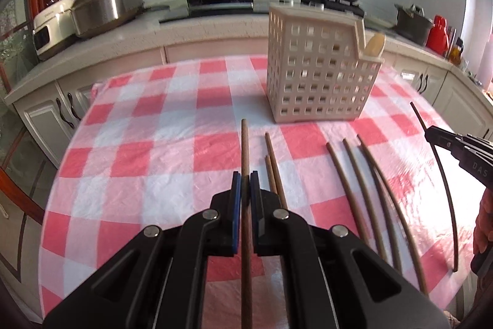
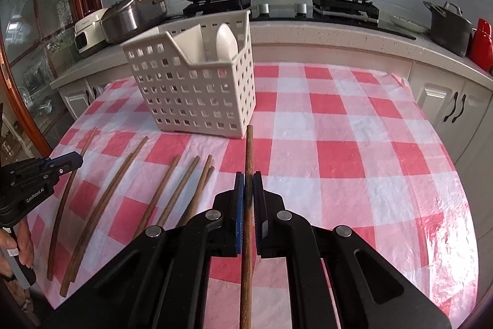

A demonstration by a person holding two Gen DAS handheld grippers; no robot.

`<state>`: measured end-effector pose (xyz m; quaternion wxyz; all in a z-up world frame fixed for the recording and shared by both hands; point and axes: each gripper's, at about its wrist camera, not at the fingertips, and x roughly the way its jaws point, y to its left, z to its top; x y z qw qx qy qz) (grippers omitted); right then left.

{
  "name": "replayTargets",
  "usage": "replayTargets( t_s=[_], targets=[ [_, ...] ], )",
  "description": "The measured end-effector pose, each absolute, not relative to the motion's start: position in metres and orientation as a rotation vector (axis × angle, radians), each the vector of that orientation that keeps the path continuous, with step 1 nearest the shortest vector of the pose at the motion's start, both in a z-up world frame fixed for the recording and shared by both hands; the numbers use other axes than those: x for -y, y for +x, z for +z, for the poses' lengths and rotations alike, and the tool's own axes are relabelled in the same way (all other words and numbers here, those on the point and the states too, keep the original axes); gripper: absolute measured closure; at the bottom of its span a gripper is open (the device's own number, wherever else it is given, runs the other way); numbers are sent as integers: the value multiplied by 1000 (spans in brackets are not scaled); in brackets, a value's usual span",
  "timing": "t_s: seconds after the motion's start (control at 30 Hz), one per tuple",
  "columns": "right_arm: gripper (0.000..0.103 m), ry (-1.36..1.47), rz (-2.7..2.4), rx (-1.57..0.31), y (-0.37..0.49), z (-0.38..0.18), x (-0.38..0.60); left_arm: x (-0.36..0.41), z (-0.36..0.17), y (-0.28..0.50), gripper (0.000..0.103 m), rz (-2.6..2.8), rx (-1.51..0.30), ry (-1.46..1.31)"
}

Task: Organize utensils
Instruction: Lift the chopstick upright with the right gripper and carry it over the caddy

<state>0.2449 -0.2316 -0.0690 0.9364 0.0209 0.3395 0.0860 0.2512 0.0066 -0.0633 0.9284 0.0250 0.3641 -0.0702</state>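
Both grippers loaded, one chopstick each. Left gripper [image 1: 245,176]: fingers [image 1: 236,190] clamped tight on a brown chopstick [image 1: 245,144], stick running straight out along the finger axis toward frame centre, tip clear of the surface. Right gripper [image 2: 248,177]: same, fingers [image 2: 239,190] pinched on its chopstick [image 2: 249,147], tip pointing at the lower right corner of the basket [image 2: 191,88].

Grip sits mid-shaft, probably so the stick stays in line with the fingers and can be tipped end-first into the basket.

Basket stands upright on the checked cloth [image 2: 339,128], upper centre-left in the right view, upper centre-right in the left view. White spoon [image 2: 226,40] is already in it, leaning against the back wall. The low front lip faces the right side, so that looks like the easier entry.

Loose chopsticks [image 2: 160,190] are fanned on the cloth at lower left in the right view, roughly parallel, thin ends toward the basket, so the job is early.
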Motion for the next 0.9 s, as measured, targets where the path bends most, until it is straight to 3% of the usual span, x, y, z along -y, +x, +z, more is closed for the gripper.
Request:
replayTargets(
  t_s=[0.5, 0.9],
  targets=[
    [97, 52, 197, -505, 191, -4, 232, -18, 10, 183, 97, -145, -518, 11],
    [97, 33, 205, -422, 159, 21, 229, -16, 34, 144, 97, -140, -395, 29]
  ],
)
